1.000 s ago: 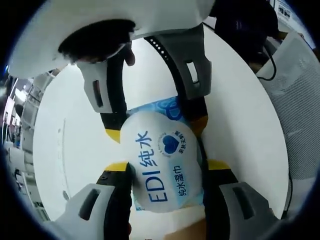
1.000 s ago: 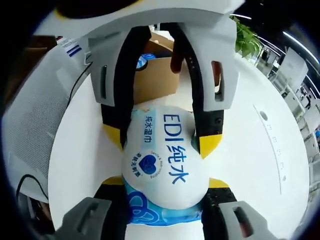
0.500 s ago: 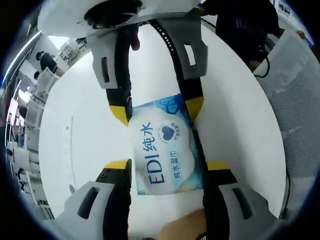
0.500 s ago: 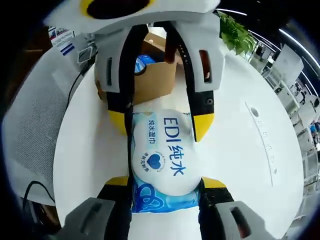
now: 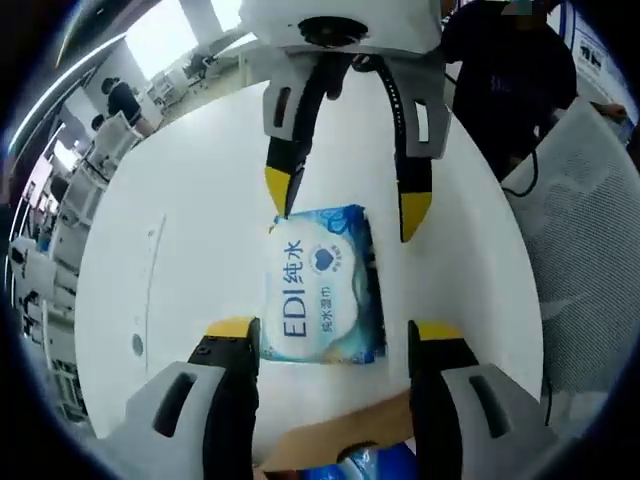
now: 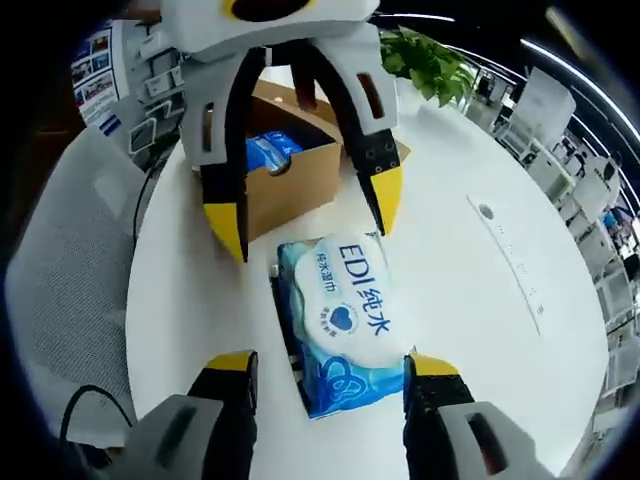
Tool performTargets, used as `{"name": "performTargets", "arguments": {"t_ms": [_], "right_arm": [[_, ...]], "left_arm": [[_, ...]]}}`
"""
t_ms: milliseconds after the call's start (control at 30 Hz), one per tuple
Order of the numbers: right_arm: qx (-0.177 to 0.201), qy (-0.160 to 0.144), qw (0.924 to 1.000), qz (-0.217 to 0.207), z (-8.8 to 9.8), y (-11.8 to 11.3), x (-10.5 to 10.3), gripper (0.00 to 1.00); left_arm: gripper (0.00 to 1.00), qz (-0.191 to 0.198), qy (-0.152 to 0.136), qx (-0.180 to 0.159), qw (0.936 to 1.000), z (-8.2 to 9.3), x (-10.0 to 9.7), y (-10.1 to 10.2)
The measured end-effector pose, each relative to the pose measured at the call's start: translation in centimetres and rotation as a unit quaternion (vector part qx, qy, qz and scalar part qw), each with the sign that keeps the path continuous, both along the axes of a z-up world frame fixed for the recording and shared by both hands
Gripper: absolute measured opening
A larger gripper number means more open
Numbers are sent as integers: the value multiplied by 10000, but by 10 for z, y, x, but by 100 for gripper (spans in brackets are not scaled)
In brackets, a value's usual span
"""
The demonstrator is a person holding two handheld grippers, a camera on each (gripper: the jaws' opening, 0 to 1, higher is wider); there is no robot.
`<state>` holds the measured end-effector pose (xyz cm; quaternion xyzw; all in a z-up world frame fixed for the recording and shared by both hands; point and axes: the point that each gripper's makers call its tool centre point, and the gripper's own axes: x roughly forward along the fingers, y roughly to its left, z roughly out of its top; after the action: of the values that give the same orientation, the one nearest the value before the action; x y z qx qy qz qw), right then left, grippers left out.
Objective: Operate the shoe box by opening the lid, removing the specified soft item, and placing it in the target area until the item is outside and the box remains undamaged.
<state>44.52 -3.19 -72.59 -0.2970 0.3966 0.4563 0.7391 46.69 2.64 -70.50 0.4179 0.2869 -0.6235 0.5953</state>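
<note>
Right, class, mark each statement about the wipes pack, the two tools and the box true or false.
1. The wipes pack lies flat on the white table. True.
2. The left tool is shut on the pack. False: its jaws stand open, apart from the pack.
3. The right tool is open. True.
4. The cardboard box is closed. False: it is open, with a blue item inside.
</note>
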Motion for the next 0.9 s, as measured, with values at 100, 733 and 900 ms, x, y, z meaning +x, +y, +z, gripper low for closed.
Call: {"name": "performTargets", "arguments": {"t_ms": [100,733,900], "right_arm": [[159,4,9995,-264,5,0,-4,56],[1124,18,9803,-1624,30,-4,-35,63],[1484,73,9674,-2052,36,-3,-39,61]], "left_arm": [[62,229,163,-200,9994,7,-4,0],[70,716,613,-833,9921,31,-25,24],[71,879,662,-943,9894,36,-28,36]]}}
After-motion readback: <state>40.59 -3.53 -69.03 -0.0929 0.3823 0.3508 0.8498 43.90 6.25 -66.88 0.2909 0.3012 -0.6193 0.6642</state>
